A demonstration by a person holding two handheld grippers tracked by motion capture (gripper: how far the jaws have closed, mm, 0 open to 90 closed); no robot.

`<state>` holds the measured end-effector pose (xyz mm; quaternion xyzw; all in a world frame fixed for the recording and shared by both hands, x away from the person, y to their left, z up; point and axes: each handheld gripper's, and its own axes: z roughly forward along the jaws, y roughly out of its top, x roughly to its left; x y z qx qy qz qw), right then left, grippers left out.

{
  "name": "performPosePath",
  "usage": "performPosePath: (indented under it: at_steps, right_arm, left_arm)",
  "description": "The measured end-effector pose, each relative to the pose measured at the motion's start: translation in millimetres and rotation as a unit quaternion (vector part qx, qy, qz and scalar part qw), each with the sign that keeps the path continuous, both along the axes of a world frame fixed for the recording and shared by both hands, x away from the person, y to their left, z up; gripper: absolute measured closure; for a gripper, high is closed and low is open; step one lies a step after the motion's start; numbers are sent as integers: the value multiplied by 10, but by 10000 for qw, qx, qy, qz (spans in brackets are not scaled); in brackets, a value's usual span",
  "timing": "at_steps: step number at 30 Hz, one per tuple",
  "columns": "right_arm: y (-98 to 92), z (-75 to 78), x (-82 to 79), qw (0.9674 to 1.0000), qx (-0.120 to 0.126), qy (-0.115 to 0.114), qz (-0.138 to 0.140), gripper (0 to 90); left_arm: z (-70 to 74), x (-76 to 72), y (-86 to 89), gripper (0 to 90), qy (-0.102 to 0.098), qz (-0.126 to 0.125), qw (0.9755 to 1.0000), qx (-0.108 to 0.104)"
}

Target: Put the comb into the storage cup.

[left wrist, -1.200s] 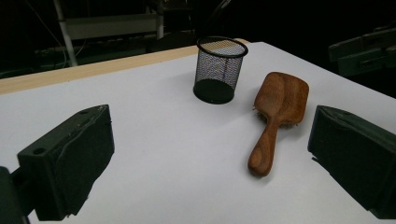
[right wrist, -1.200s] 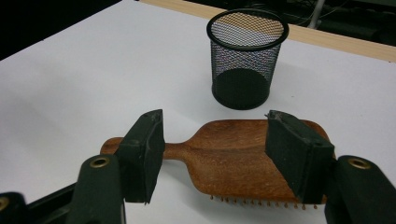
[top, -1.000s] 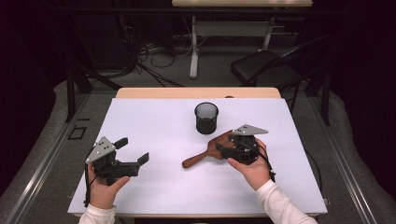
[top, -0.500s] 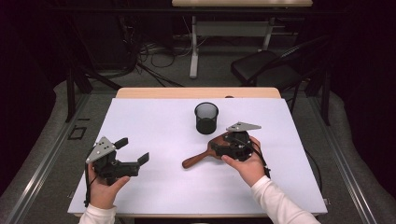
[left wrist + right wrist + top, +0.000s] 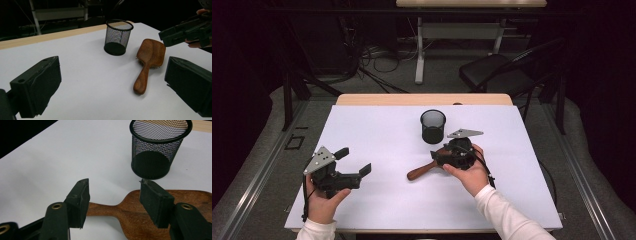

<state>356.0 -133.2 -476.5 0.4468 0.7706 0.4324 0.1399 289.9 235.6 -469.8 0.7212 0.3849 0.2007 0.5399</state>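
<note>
Left tool (image 5: pixel 354 172) hangs released over the near counter (image 5: pixel 377 125), idle. Right tool (image 5: pixel 113 200) is released, jaws straddling the neck of the wooden hairbrush (image 5: pixel 130 213), pads not yet pressing; brush lies flat mid-counter. Grasp pending; mesh cup (image 5: pixel 433 126) just beyond stands empty.

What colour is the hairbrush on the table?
The hairbrush is reddish-brown polished wood, bristles facing down. The left gripper view shows it best.

Bright tabletop; dark surroundings; soft shadows
</note>
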Motion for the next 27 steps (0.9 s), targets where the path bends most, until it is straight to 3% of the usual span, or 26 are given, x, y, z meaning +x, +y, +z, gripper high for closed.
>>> performPosePath:
  at_steps: [11,12,27]
  right_arm:
    - [80,-66,60,9998,-72,157,26,439]
    - [88,-79,72,9998,-65,190,48,482]
    - [123,-155,155,9993,-95,361,-70,628]
  left_arm:
    - [-1,1,7,9,-7,15,10000,-7]
    - [-2,2,7,9,-7,15,10000,-13]
    - [-13,9,19,9,7,25,10000,6]
